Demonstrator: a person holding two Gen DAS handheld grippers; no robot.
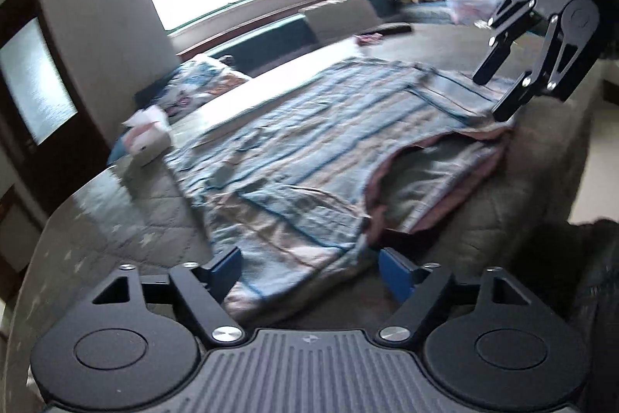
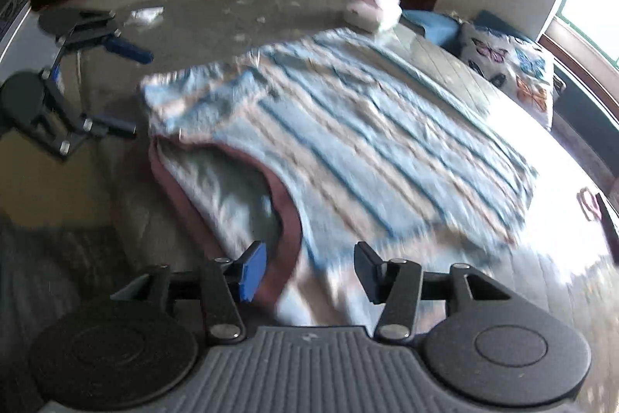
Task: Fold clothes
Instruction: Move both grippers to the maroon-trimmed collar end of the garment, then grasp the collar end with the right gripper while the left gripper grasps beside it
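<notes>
We hover both parted, empty hand-held grippers, left (image 1: 309, 275) and right (image 2: 309, 271), over the striped garment (image 2: 348, 126) lying mid-frame on the surface (image 2: 216, 18), likely about to pinch its near edge.

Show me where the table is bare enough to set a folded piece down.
Bare table lies between the striped garment, the left gripper and the tissue box. A second bare strip runs along the garment's window side. The near edge is crowded: the right gripper straddles the collar.
</notes>
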